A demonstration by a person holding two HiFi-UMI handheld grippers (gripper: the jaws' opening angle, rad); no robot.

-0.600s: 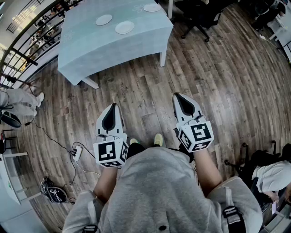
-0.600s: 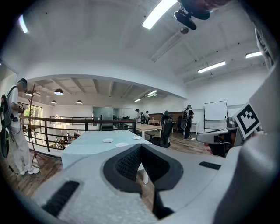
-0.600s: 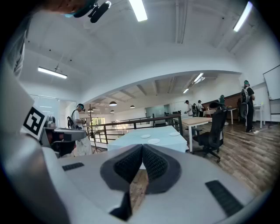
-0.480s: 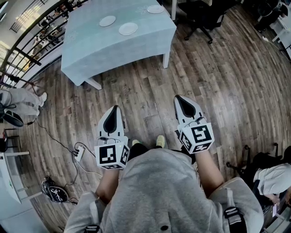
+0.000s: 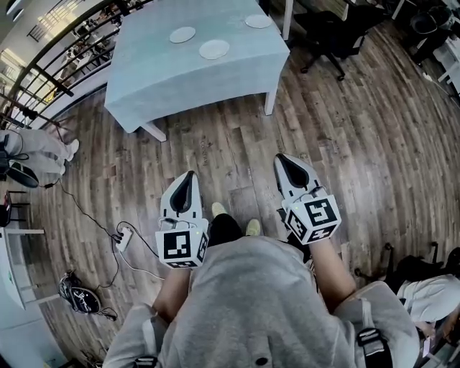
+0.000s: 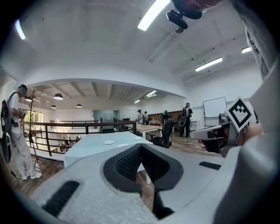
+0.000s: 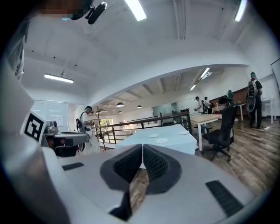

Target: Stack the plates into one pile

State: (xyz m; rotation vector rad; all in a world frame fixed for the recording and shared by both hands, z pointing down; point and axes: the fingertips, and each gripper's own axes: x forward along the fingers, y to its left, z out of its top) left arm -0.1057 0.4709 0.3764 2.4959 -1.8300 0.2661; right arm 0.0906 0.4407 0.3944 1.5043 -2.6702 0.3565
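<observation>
Standing off from the table, both grippers shut & empty

The left gripper & right gripper are white moulded shells that taper to a point, each w/ a marker cube at the rear. Black ribbed pads line the insides. In the left gripper view the pads meet at the tip w/ nothing between them. The right gripper view shows the same: jaws pressed together, only a teardrop gap behind the contact line. Both are held side by side over a wood-plank floor, brown w/ streaky grain.

The task items are 3 plates: near plate, left plate & far plate. All are small, round, flat & white. They lie apart, unstacked, on a table draped in a smooth pale blue-green cloth that hangs over the edges. A white leg shows below it.

The plates sit well ahead of both tips, across open floor, w/ no contact. In the head view the near plate is roughly btwn the two grippers' lines & the far plate is by the table's far right corner. A black office chair stands right of the table, a dark metal railing left of it.
</observation>
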